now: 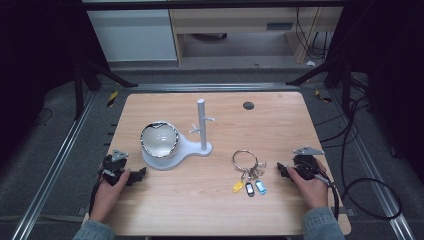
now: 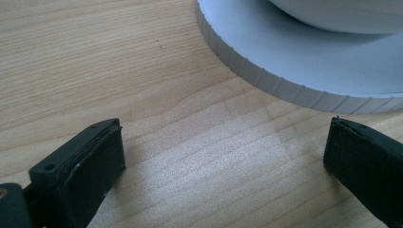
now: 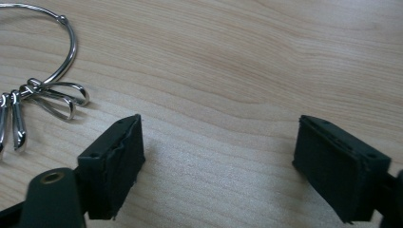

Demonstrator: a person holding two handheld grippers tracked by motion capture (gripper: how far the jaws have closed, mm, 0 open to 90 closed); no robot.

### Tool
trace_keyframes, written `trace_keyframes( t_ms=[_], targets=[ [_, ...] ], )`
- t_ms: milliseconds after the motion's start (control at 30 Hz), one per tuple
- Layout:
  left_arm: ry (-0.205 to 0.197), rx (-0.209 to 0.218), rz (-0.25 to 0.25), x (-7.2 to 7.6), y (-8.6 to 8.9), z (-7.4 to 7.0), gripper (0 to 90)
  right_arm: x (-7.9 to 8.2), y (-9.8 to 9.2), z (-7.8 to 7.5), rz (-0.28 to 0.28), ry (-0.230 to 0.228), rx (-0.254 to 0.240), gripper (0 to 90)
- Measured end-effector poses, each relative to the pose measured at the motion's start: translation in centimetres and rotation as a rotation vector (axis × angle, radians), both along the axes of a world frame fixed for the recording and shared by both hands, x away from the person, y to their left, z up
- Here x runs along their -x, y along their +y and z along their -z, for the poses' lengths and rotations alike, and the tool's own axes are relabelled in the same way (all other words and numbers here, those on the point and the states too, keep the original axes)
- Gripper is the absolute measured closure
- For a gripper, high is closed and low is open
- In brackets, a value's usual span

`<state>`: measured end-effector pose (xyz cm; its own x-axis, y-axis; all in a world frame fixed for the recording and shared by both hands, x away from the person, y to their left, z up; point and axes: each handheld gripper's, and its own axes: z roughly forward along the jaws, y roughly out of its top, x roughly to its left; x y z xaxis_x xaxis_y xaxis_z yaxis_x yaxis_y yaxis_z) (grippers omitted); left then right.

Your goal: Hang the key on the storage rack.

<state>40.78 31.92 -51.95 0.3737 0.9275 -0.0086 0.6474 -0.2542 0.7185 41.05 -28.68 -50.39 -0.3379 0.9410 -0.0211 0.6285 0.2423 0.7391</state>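
Wooden table [image 1: 200, 200], tongs gaping, apart.

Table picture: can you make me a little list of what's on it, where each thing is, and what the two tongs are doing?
table: light wood
stand: white, near the middle, a post with small pegs on a flat base
bowl: shiny, sits on the stand's round end
key ring: flat on the table, right of the stand
tags: yellow, black, blue, on the ring
left tongs: open, near the stand's base
right tongs: open, beside the key ring
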Motion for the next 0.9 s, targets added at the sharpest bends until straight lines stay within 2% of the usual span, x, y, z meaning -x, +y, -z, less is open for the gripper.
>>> trace_keyframes(
  t_ms=[67, 100, 133, 167, 200, 233, 333, 433, 467, 500, 567, 600, 633, 700, 833, 900],
  targets=[
    [0.000, 0.000, 0.000, 0.0, 0.0, 0.0, 0.0, 0.1, 0.0, 0.0, -0.005, -0.005, 0.001, 21.8],
    [0.000, -0.001, 0.000, 0.0, 0.0, 0.0, 0.0, 0.3, 0.2, -0.1, -0.017, -0.012, 0.001, 29.5],
    [0.000, -0.001, 0.000, 0.0, 0.0, 0.0, 0.0, 0.3, 0.2, -0.1, -0.017, -0.012, 0.001, 29.5],
    [0.000, -0.001, 0.000, 0.0, 0.0, 0.0, 0.0, 0.4, 0.4, -0.4, -0.033, 0.006, -0.004, 35.8],
    [0.000, -0.001, 0.000, 0.0, 0.0, 0.0, 0.0, 0.4, 0.4, -0.4, -0.033, 0.006, -0.004, 35.8],
    [0.001, -0.001, 0.000, 0.0, 0.0, 0.0, 0.0, 0.5, 0.9, -1.2, -0.074, 0.021, 0.017, 36.4],
    [0.000, 0.000, -0.001, 0.1, 0.0, 0.0, 0.0, 0.5, 1.4, -1.9, -0.105, 0.041, 0.039, 36.7],
    [0.000, -0.001, -0.002, 0.1, 0.0, 0.0, 0.0, 0.3, 2.1, -3.1, -0.170, 0.098, 0.088, 35.0],
    [0.000, -0.001, -0.002, 0.1, 0.0, 0.0, 0.0, 0.3, 2.1, -3.1, -0.170, 0.098, 0.088, 35.0],
    [0.000, -0.001, -0.003, 0.1, 0.0, 0.0, 0.0, 0.2, 2.3, -3.4, -0.190, 0.114, 0.103, 34.9],
    [-0.001, 0.000, -0.003, 0.1, 0.0, 0.0, 0.0, -0.2, 2.8, -4.5, -0.248, 0.157, 0.165, 34.8],
    [-0.001, 0.000, -0.003, 0.1, 0.0, 0.0, 0.0, -0.2, 2.8, -4.5, -0.248, 0.157, 0.165, 34.8],
    [0.000, -0.001, -0.003, 0.1, 0.0, 0.0, 0.0, -0.5, 3.0, -5.2, -0.270, 0.174, 0.194, 35.0],
    [0.001, -0.003, -0.002, 0.1, 0.0, 0.0, 0.0, -0.7, 3.1, -5.5, -0.281, 0.179, 0.203, 34.8],
    [0.001, -0.003, -0.003, 0.1, 0.0, 0.0, 0.0, -1.7, 3.3, -7.0, -0.321, 0.224, 0.234, 33.8],
    [0.001, -0.003, -0.003, 0.1, 0.0, 0.0, 0.0, -1.8, 3.4, -7.2, -0.326, 0.228, 0.242, 33.8]
  ],
)
